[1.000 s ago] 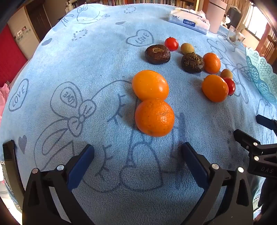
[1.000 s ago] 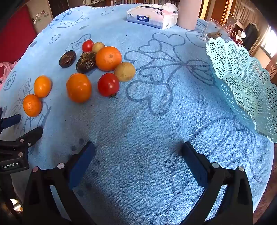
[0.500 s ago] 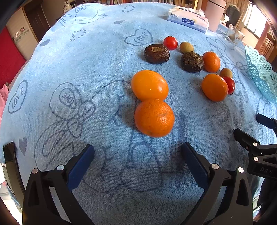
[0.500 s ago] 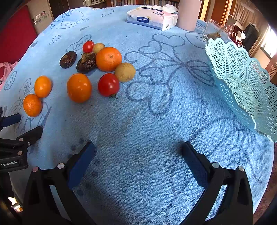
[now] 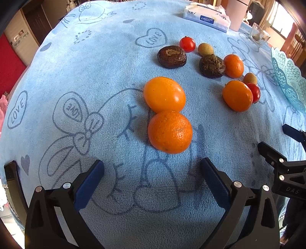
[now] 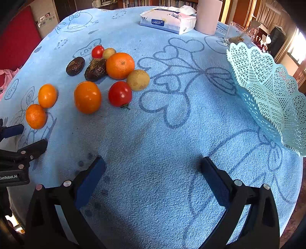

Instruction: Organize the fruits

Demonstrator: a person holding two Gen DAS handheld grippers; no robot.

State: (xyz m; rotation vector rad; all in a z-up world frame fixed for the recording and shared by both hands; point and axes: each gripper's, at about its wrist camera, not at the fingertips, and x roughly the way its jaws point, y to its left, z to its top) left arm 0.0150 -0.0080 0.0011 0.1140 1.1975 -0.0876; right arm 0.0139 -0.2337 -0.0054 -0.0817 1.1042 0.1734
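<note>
Several fruits lie on a blue towel-covered table. In the left wrist view, two oranges (image 5: 169, 131) (image 5: 164, 94) touch, just ahead of my open, empty left gripper (image 5: 152, 169). Further off are two dark brown fruits (image 5: 171, 56), two more oranges (image 5: 237, 95), two tomatoes (image 5: 187, 44) and two small tan fruits (image 5: 205, 49). My right gripper (image 6: 152, 169) is open and empty over bare cloth; the fruit cluster (image 6: 120, 65) lies to its far left and a turquoise lattice basket (image 6: 267, 92) to its right.
A tissue pack (image 6: 168, 20), a pink cylinder (image 6: 208, 16) and a glass (image 6: 236, 32) stand at the table's far edge. The right gripper shows at the right edge of the left wrist view (image 5: 283, 162); the left gripper shows at the left edge of the right wrist view (image 6: 17, 153).
The left gripper has edged slightly forward toward the nearest orange. The right gripper has moved slightly forward. Both stay open.
</note>
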